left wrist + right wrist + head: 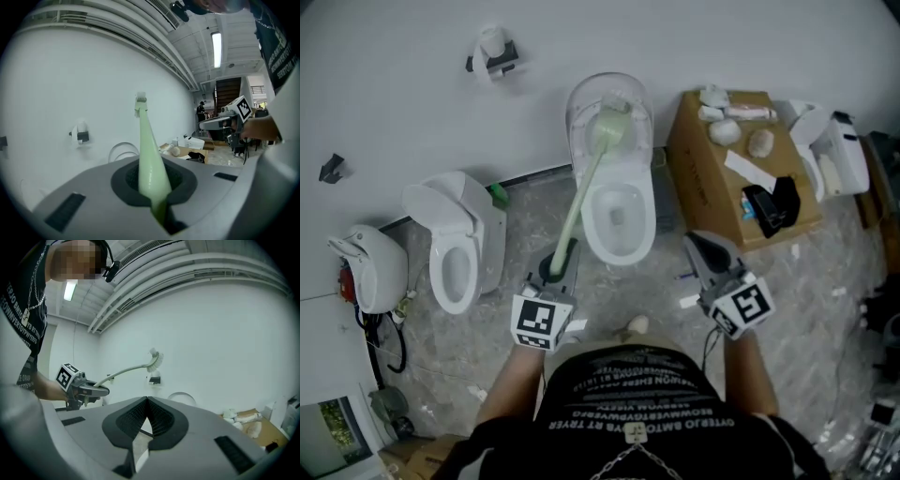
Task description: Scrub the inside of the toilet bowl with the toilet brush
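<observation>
Where the left gripper [561, 255] is clenched on the lower end of the pale green toilet brush [584, 192], the handle passes between both jaws and slants up and away toward the white wall [394, 103].

- Brush head [609, 125]: white bristles, raised. In the head view it lies over the upturned lid [639, 103], not down in the toilet bowl [649, 225]. Whether it touches the lid cannot be settled from these angles; the right gripper view suggests it hangs free in the air.
- Toilet bowl: white, open, standing on the floor [534, 202] against the wall, just beyond the left gripper.
- Right gripper [705, 246]: jaws closed together at the tips with nothing between them, held to the right of the bowl and apart from it.
- Second toilet [455, 253]: white, seat up, left of the first and well apart from it.
- Cardboard box [708, 178]: just right of the bowl, carrying small white and black items too small to name.
- Paper holder [494, 52]: mounted on the wall, up and left of the lid.
</observation>
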The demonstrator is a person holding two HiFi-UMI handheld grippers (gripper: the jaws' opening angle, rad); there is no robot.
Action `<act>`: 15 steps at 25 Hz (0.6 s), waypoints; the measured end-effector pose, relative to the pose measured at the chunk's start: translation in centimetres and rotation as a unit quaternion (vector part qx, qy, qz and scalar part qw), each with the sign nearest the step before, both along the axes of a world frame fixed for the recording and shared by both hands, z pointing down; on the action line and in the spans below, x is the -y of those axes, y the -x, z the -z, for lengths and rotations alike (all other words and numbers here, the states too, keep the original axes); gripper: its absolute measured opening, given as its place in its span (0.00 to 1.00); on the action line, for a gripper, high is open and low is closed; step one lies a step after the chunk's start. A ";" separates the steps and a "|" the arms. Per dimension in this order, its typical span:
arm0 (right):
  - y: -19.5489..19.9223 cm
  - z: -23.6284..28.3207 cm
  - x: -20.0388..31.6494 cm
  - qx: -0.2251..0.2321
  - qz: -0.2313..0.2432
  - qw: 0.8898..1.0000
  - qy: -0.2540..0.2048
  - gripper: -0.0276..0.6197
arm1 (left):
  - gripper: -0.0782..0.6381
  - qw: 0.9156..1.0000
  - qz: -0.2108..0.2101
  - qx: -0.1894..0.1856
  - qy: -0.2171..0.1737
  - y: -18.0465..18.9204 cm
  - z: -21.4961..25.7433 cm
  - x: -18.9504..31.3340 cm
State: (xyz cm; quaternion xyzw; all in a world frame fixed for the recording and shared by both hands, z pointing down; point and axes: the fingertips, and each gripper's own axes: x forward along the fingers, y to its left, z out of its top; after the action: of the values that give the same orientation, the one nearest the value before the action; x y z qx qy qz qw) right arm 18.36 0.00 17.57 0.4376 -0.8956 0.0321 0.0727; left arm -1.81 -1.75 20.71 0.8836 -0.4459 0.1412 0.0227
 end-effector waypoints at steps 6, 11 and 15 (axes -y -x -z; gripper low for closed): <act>-1.8 -1.2 1.5 -0.005 0.036 0.999 0.004 0.05 | 0.11 0.999 0.037 0.013 0.003 -1.0 -1.4 0.1; -1.2 -3.5 3.3 0.000 0.052 0.999 0.015 0.05 | 0.11 0.998 0.055 0.019 0.025 -0.9 -3.3 -0.2; 0.5 -5.9 4.8 0.002 0.062 0.998 0.021 0.05 | 0.11 0.997 0.064 0.021 0.036 -0.2 -5.4 0.5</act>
State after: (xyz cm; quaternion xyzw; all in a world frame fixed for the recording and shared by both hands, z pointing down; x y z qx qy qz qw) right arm 17.81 -4.78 23.43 0.3794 -0.9203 0.0474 0.0826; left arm -1.63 -2.21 26.14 0.8488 -0.4964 0.1738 0.0547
